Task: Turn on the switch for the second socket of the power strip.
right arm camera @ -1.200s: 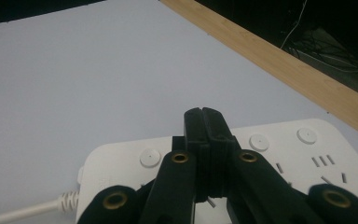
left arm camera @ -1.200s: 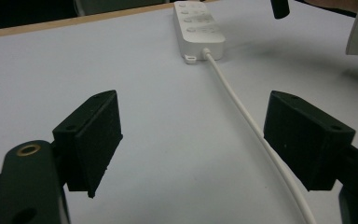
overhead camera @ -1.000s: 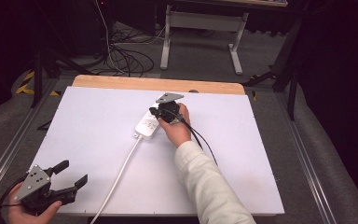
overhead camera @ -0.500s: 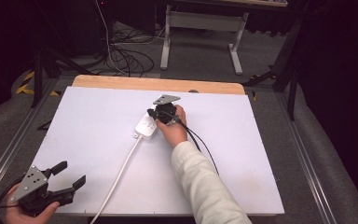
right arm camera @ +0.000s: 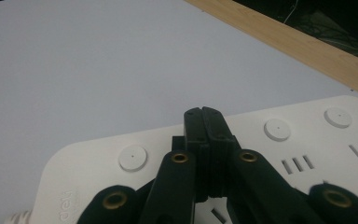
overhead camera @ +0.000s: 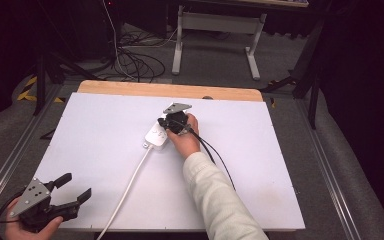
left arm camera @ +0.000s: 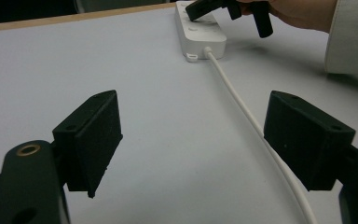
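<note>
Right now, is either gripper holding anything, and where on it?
Nothing is held. The right gripper is shut, empty, over the power strip; the left gripper is open, empty.

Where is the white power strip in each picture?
High view: the power strip lies mid-table, under the right gripper.
Left gripper view: top centre, far end of the white cord.
Right gripper view: lower part of the picture, beneath the shut jaws.
Shared landmark: the table's wooden edge.
</note>
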Demonstrator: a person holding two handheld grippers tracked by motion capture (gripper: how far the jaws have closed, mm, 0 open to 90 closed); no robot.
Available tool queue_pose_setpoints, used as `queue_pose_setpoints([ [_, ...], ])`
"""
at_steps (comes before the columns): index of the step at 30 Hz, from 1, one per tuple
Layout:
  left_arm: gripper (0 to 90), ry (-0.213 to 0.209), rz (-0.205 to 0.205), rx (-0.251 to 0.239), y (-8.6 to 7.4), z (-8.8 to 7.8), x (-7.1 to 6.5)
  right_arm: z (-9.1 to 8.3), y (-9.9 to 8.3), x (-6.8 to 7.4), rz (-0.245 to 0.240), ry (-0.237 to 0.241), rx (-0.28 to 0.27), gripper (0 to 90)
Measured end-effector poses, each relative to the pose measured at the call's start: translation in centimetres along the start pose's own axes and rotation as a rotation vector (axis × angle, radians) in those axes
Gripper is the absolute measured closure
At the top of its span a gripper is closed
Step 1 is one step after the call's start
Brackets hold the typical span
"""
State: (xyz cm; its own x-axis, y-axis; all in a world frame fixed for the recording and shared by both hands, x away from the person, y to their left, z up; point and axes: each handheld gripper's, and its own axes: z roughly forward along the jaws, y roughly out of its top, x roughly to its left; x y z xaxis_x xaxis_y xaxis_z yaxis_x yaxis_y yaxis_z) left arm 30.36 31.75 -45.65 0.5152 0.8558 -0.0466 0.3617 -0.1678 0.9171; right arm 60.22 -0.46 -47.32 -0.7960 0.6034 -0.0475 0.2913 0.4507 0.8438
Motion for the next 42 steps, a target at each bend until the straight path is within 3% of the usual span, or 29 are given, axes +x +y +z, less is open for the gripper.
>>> queue_pose_setpoints([
  [11,19.4,0.000,0.000,0.003,-0.02,0.06,-0.03,0.26,0.11,0.26,-0.027,-0.021,-0.011,90.0],
  [31,19.4,-0.002,-0.003,0.006,-0.03,0.13,-0.01,0.23,-0.04,-0.09,-0.002,-0.048,-0.012,90.0],
  [38,19.5,0.000,-0.004,0.004,-0.02,0.09,-0.01,0.29,0.00,0.13,-0.025,-0.061,-0.004,90.0],
  [42,19.4,0.000,-0.006,0.002,-0.01,0.09,-0.02,0.32,-0.06,0.04,-0.012,-0.054,-0.005,90.0],
])
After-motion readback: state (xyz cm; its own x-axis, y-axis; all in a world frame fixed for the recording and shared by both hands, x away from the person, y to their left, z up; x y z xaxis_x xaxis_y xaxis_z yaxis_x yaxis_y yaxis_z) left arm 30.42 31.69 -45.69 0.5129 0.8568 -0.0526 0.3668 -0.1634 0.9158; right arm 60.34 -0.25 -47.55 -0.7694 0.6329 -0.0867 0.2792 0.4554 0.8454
